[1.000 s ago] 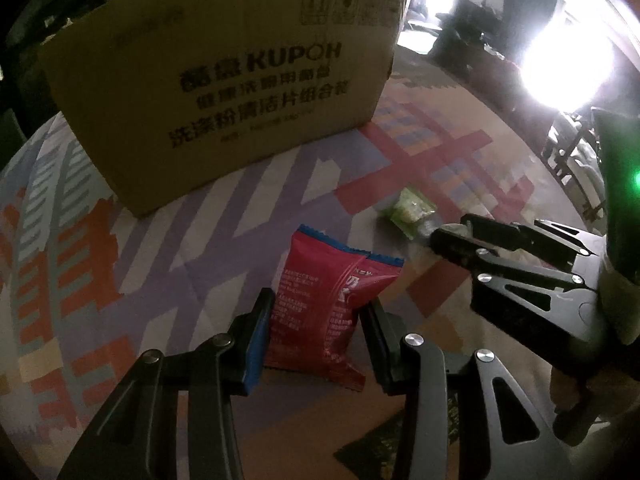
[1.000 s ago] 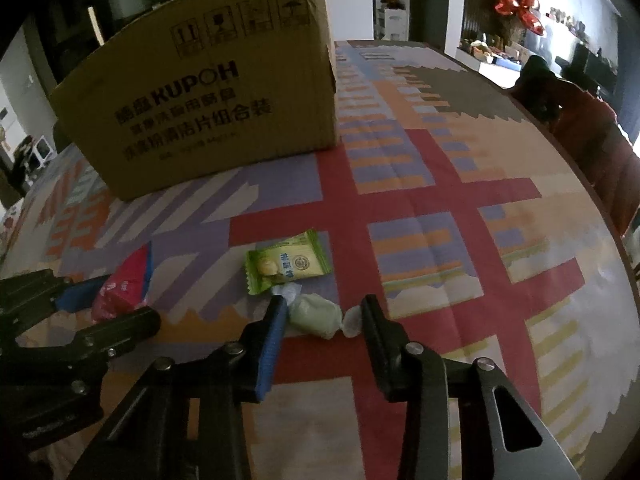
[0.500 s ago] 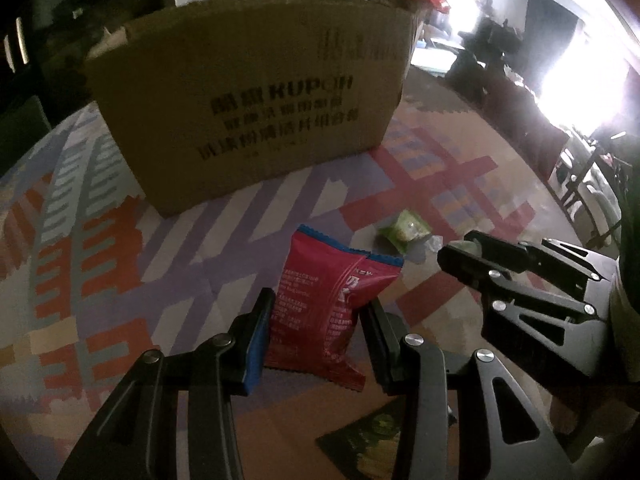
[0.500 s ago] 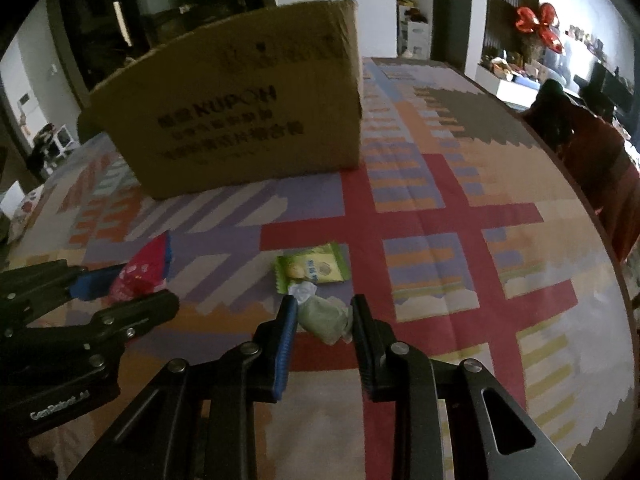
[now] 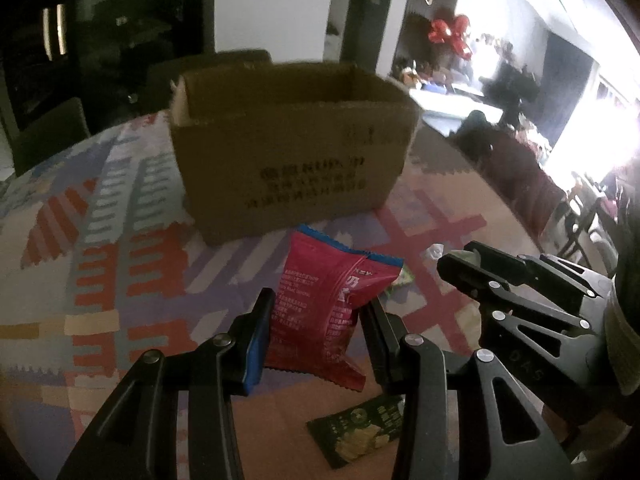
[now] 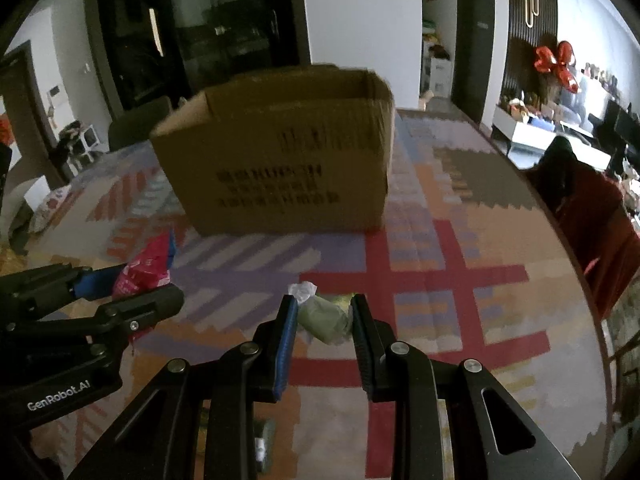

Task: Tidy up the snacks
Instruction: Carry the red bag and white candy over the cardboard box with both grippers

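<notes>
My left gripper (image 5: 318, 312) is shut on a red snack packet (image 5: 328, 304) and holds it up above the table, in front of an open brown cardboard box (image 5: 292, 160). My right gripper (image 6: 324, 312) is shut on a pale green wrapped candy (image 6: 324, 318), also lifted. The box shows in the right wrist view (image 6: 280, 164) straight ahead. The left gripper with its red packet (image 6: 146, 272) shows at the left of the right wrist view. The right gripper shows in the left wrist view (image 5: 460, 268) at the right.
A patterned tablecloth (image 6: 440, 240) covers the round table. A dark green snack packet (image 5: 364, 428) lies on the table below my left gripper. A small green packet (image 5: 400, 280) lies partly hidden behind the red one. Chairs stand at the table's right edge (image 6: 592, 216).
Both grippers have risen from the table with their snacks, so the box's open top now shows. The right gripper has closed onto the green candy.
</notes>
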Motion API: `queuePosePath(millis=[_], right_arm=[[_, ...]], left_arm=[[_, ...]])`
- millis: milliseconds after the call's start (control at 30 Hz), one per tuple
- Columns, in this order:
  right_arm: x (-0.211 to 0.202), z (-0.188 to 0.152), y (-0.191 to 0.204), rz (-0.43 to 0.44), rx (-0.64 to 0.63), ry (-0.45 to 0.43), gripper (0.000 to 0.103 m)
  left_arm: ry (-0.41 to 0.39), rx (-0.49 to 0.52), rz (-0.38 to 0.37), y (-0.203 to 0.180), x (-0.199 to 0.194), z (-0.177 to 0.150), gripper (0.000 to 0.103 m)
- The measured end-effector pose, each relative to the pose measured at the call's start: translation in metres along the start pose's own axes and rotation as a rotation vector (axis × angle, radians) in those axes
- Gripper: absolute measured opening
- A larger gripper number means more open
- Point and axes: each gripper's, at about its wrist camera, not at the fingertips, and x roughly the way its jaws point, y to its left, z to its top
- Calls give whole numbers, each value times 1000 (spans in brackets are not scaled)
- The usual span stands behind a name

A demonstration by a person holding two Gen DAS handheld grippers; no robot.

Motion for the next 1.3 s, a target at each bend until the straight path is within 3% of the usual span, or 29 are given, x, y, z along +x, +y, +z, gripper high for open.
queuePosePath(millis=[233, 733, 967, 1300], right_arm=[[-26, 23, 6, 14, -30, -84, 29], [-50, 88, 8, 42, -61, -208, 29], [-35, 128, 12, 46, -88, -226, 29], [11, 179, 16, 33, -121, -149, 29]], left_arm=[[-89, -11, 39, 1, -35, 17, 42], [-218, -7, 93, 9, -72, 76, 42], [-185, -50, 91, 27, -59, 116, 42], [-95, -85, 52, 46, -14, 170, 42]])
